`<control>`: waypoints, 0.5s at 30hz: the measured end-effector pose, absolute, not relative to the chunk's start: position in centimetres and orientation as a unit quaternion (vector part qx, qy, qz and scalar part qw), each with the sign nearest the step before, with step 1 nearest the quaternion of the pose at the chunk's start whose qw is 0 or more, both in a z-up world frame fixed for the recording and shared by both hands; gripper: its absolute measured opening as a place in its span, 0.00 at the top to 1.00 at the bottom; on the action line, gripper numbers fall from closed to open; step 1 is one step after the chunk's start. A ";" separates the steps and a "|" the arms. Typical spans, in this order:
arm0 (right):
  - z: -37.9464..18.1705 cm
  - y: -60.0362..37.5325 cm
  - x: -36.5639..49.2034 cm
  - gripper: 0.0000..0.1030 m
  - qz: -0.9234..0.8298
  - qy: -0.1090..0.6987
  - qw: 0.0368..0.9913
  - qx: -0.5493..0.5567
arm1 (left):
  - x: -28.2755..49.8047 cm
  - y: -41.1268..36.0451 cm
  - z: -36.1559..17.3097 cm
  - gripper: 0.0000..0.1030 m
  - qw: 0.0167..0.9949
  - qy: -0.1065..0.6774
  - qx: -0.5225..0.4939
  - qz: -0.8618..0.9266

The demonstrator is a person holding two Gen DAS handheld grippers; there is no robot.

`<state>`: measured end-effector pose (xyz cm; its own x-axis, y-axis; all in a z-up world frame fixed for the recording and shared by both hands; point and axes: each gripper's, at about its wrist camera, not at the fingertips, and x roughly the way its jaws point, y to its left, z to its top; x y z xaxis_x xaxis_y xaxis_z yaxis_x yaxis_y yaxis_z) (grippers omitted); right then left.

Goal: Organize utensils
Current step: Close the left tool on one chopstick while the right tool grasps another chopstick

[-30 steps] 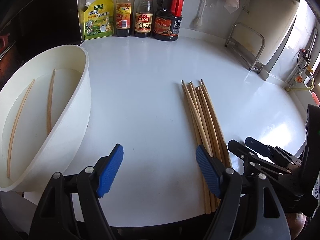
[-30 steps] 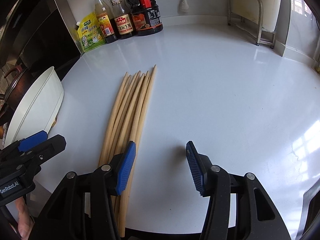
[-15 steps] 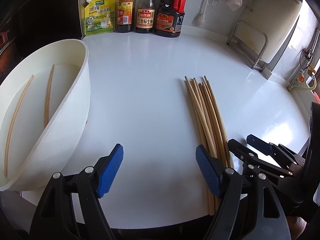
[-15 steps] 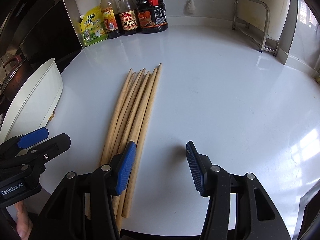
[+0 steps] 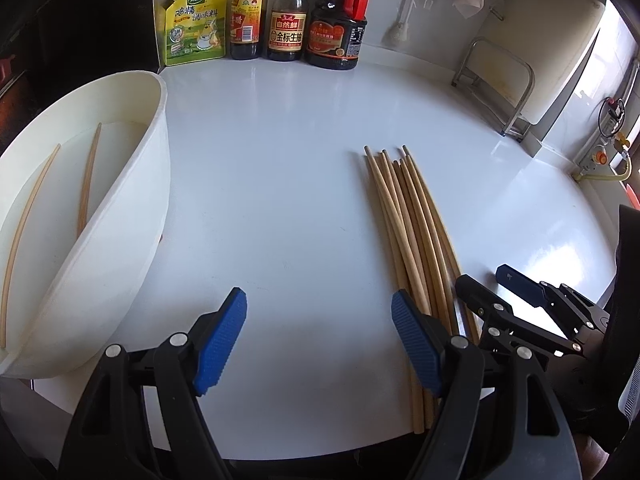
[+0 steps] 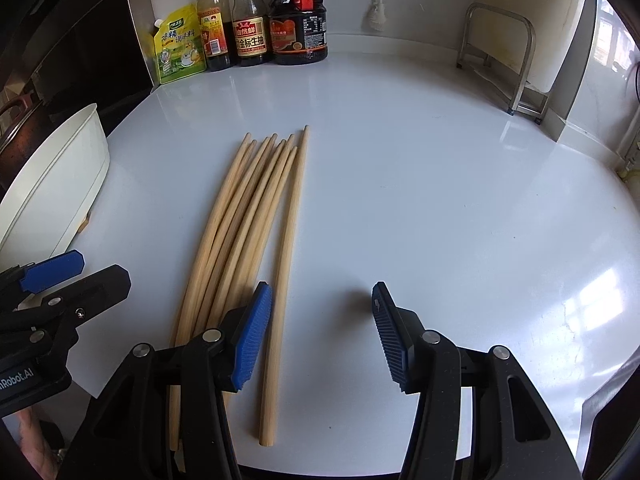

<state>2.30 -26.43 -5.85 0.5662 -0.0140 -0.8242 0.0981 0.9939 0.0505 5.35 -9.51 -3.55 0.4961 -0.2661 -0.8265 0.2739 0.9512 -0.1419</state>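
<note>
My right hand-held gripper (image 6: 320, 336) hangs over the near edge of the worktop (image 6: 440, 184) with its jaws spread and nothing between them. Its left pad (image 6: 250, 340) sits just over the near ends of the chopsticks (image 6: 256, 216), so I judge I am lining it up on the outermost stick (image 6: 290, 240), which lies slightly apart from the rest at the bundle's 3 o'clock side and is the easiest one to single out.

My left hand-held gripper (image 5: 316, 344) is spread wider, also empty, over bare worktop between the tub (image 5: 132, 208) at its 9 o'clock and the bundle at its 3 o'clock. I read that as a waiting post: close to both, ready to steady the tub or take a stick handed across.

The chopsticks lie flat on the worktop, roughly parallel, thick ends toward me and tips fanning toward 12 o'clock. That puts the sturdier ends within reach of the pads.

The tub leans over, its mouth tipped my way, with two sticks (image 5: 88, 184) already inside, lying apart along its floor. So the sorting seems barely begun, with most of the bundle still out.

At 12 o'clock, against the wall, stand a yellow pouch (image 5: 194, 24) and three bottles (image 5: 288, 20), well apart from the work. A metal rack (image 6: 504, 64) sits at 2 o'clock.
</note>
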 end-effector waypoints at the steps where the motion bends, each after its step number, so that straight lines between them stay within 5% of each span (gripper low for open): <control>1: -5.9 -26.6 2.2 0.51 -0.034 0.464 0.884 0.045 | 5.4 -9.6 -3.6 0.29 0.864 0.478 0.004 -0.157; 15: -5.7 -30.1 0.8 0.51 -0.050 0.448 0.890 0.071 | 4.9 -11.7 -4.6 0.29 0.853 0.493 0.012 -0.169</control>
